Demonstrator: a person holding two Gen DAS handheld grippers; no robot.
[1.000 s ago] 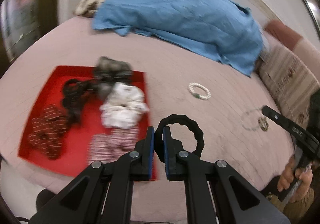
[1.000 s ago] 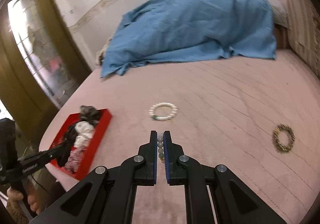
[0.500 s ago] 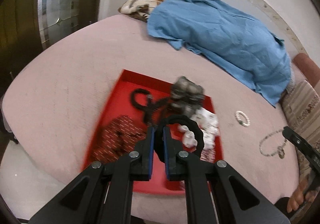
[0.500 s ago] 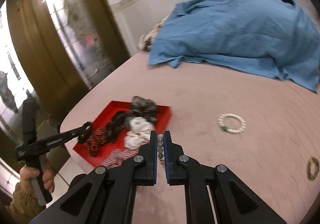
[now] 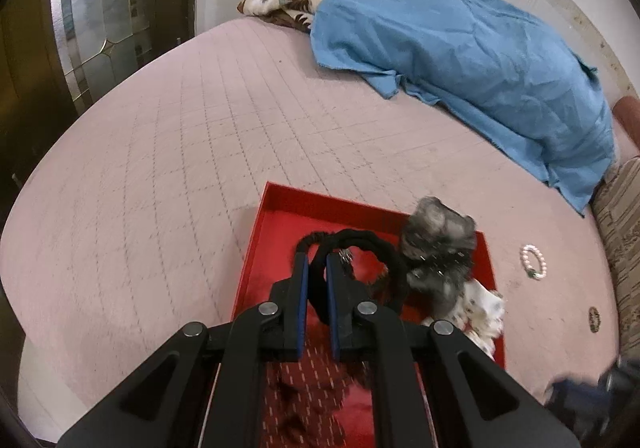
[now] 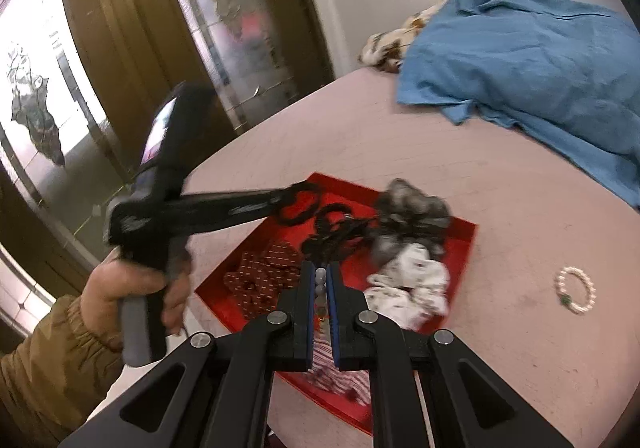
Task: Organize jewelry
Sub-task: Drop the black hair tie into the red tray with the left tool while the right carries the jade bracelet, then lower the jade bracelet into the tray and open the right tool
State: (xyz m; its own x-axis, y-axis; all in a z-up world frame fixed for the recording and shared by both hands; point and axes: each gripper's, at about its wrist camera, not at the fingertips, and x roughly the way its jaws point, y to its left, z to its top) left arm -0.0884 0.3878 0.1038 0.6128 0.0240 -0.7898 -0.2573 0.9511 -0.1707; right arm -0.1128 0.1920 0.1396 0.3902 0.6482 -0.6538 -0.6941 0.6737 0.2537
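Observation:
My left gripper (image 5: 316, 268) is shut on a black hair tie (image 5: 384, 252) and holds it over the red tray (image 5: 276, 208). It also shows in the right wrist view (image 6: 286, 198), with the hair tie (image 6: 298, 206) above the tray's far left part. My right gripper (image 6: 319, 276) is shut on a grey bead bracelet (image 6: 320, 282) over the near side of the red tray (image 6: 466, 244). The tray holds a grey scrunchie (image 6: 408, 208), a white one (image 6: 412, 280), a dark red one (image 6: 264, 268) and a black one (image 6: 332, 232).
A white pearl bracelet (image 6: 576, 290) lies on the pink bedspread right of the tray; it also shows in the left wrist view (image 5: 534, 262), with a small dark bracelet (image 5: 594, 318) nearer. A blue cloth (image 5: 460, 44) covers the far side. A glass door (image 6: 248, 20) stands left.
Both grippers have swung left from the open bedspread to over the red tray, each still holding its item. The left gripper now hangs the hair tie above the tray.

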